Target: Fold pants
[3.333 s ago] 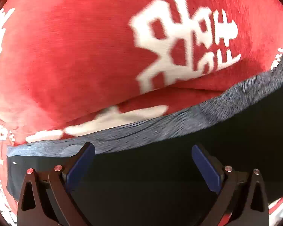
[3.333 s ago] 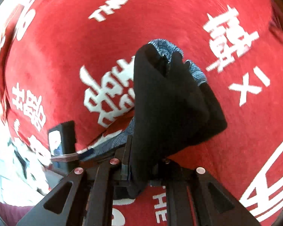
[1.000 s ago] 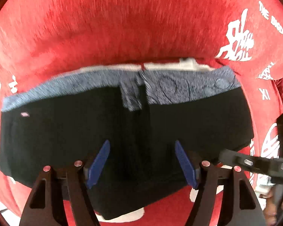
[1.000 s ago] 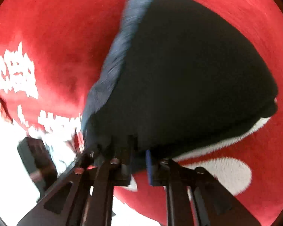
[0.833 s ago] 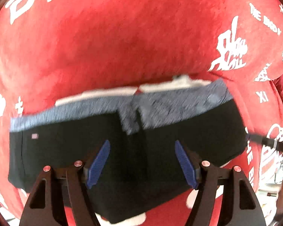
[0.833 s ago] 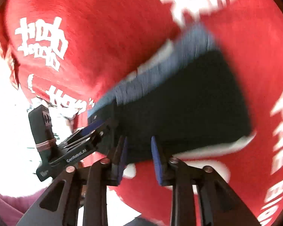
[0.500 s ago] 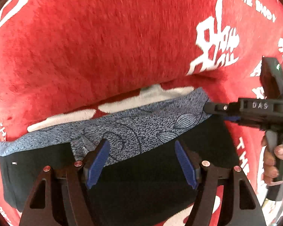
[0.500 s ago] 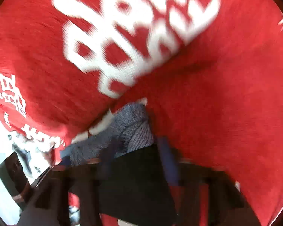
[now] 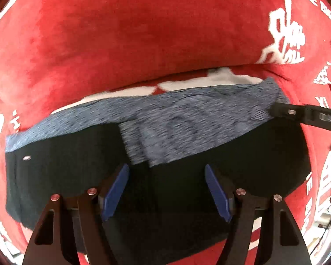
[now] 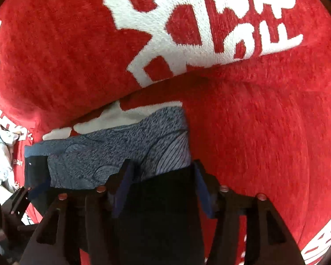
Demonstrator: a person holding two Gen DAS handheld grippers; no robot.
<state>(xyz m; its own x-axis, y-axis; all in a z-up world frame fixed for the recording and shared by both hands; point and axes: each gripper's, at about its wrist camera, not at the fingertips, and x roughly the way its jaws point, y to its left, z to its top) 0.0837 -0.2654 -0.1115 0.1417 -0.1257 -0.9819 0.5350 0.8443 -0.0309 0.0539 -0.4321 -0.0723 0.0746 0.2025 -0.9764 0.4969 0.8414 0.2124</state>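
Black pants [image 9: 72,167] with a blue-grey patterned waistband [image 9: 187,121] lie folded flat on a red blanket. My left gripper [image 9: 165,190] is open and empty, its blue pads above the black cloth at the pants' near middle. My right gripper [image 10: 162,187] is open over the right end of the pants [image 10: 161,216], with the waistband [image 10: 121,150] just ahead of its pads. The right gripper also shows at the right edge of the left wrist view [image 9: 306,119], by the waistband's right corner.
The red blanket [image 9: 143,33] with white characters and lettering [image 10: 200,22] covers the whole surface and rises in a fold behind the pants. Pale cloth [image 10: 0,154] lies off the blanket at the far left of the right wrist view.
The right gripper has let go of the pants, opened and moved to the waistband's right corner. The pants now lie flat. The left gripper has stayed open above them.
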